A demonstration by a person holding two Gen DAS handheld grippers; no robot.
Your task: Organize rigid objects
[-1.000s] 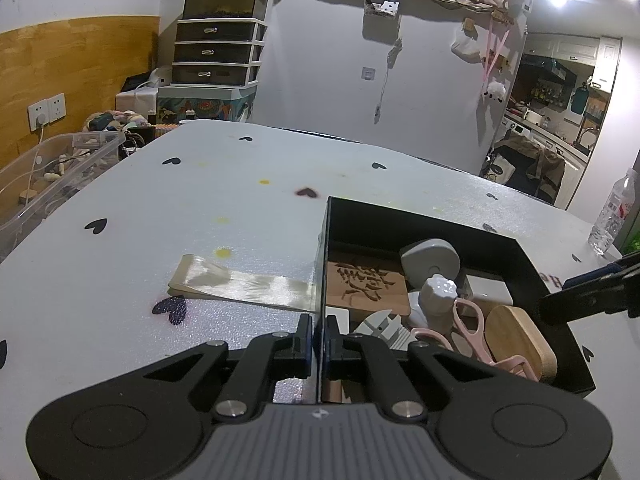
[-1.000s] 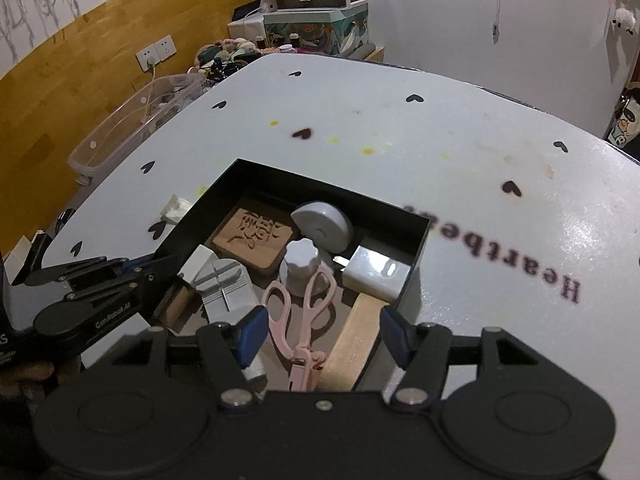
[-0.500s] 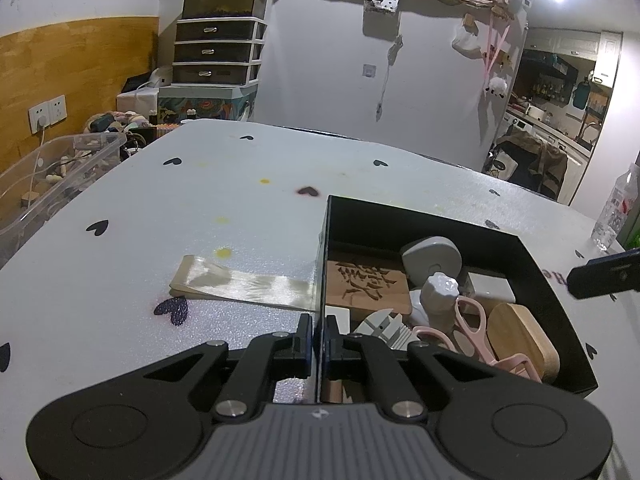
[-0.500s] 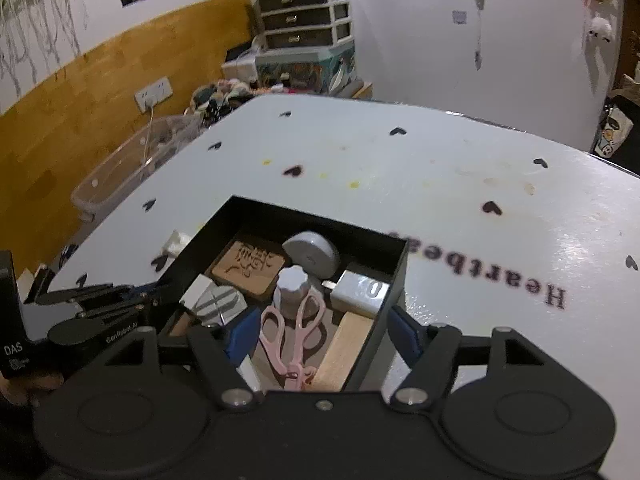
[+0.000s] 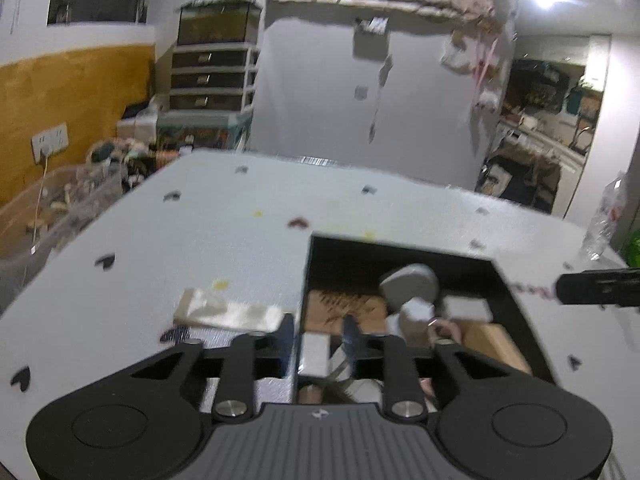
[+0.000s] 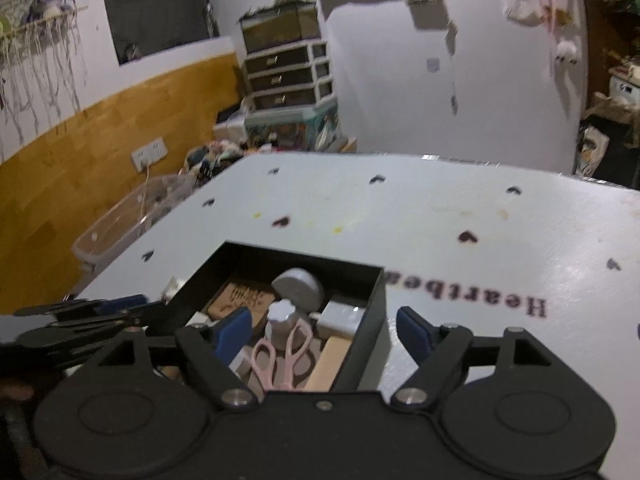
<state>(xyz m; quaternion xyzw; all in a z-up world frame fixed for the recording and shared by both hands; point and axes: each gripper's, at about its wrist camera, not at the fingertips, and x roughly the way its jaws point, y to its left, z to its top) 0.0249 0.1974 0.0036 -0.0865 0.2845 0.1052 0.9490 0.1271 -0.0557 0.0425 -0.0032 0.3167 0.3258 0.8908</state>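
A black open box [image 5: 516,304] [image 6: 376,304] sits on the white table and holds several rigid objects: a brown carved block [image 6: 244,298], a grey round piece [image 6: 298,288], a white knob [image 6: 281,316], pink scissors [image 6: 286,354], a white block [image 6: 340,316] and a wooden block [image 6: 330,364]. My left gripper [image 5: 318,340] is open, its fingers on either side of the box's near left wall. My right gripper [image 6: 324,330] is open and empty over the box's near right wall.
A pale flat packet [image 5: 228,314] lies on the table left of the box. A clear plastic bin [image 6: 128,220] stands off the table's left edge. A plastic bottle [image 5: 604,220] stands at the far right. The table [image 6: 460,220] extends beyond the box.
My left gripper has opened from shut around the box's left wall. Both grippers have pulled back and tilted upward. The view is motion-blurred.
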